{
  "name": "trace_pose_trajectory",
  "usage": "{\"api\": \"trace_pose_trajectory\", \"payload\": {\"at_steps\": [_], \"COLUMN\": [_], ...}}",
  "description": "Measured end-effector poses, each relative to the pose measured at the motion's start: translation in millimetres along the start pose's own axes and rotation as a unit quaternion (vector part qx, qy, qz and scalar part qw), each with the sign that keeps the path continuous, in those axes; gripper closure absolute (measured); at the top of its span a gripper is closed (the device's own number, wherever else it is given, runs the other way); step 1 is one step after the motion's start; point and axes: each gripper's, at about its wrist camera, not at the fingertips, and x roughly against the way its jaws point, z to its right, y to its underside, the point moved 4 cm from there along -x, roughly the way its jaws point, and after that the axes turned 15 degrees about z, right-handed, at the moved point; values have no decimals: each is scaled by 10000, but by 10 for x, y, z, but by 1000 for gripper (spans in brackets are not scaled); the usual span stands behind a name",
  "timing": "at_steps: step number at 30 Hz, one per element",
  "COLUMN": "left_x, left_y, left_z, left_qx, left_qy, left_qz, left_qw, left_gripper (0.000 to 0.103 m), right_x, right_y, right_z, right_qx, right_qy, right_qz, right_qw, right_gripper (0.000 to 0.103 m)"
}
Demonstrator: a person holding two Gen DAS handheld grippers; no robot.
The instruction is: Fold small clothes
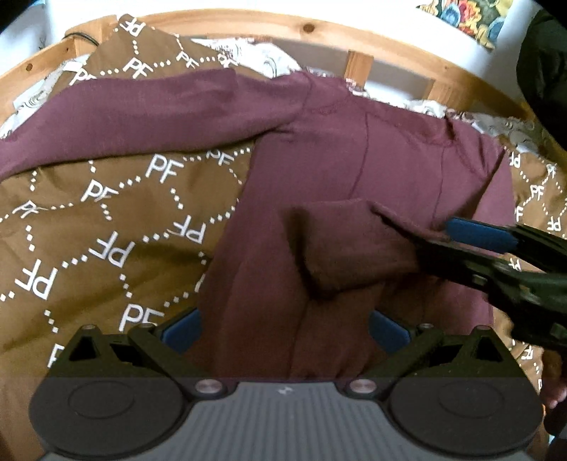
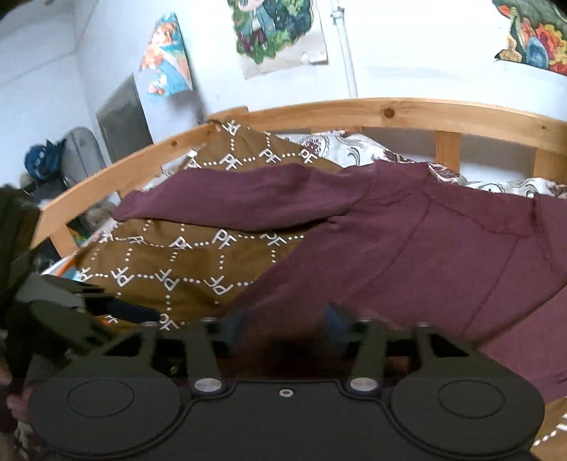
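Across the brown bedspread (image 1: 106, 220) runs a white dotted lattice with the letters "PF" repeated at its crossings; nothing else legible shows, and the posters (image 2: 280, 32) on the white wall carry pictures only. On that bedspread, inside a pine bed frame (image 1: 248, 25), lies a maroon long-sleeved top (image 1: 389, 159), one sleeve (image 1: 159, 113) stretched out to the left, the other folded back over the body so that its cuff (image 1: 336, 241) rests on the chest.

From the left wrist view, the left gripper (image 1: 283, 329) hangs over the lower body of the top with its blue pads (image 1: 184, 329) spread wide, cloth below and between them but not pinched. The right gripper (image 1: 439, 234) comes in from the right beside the folded cuff, one blue pad above the cloth edge; in its own view its jaws stand apart (image 2: 283, 329), the dark maroon cloth lying between them, blurred, with no pad seen pressing on it.
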Motion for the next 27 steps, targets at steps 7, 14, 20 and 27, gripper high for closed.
{"api": "trace_pose_trajectory", "payload": {"at_steps": [7, 14, 20, 27], "left_x": [-135, -376, -743, -1020], "left_y": [64, -3, -111, -57], "left_z": [129, 124, 157, 212], "left_qx": [-73, -302, -505, -577], "left_qy": [-100, -575, -791, -742], "left_qz": [-275, 32, 163, 37], "left_qw": [9995, 9979, 9955, 9956], "left_gripper": [1, 1, 1, 1], "right_x": [601, 818, 880, 676], "right_y": [203, 356, 463, 140], "right_z": [411, 1106, 1420, 1757], "right_qx": [-9, 634, 272, 389], "right_qy": [867, 2836, 3011, 3112], "right_qz": [705, 527, 959, 1242], "right_qw": [9937, 9554, 9483, 9414], "right_gripper": [12, 10, 16, 31]}}
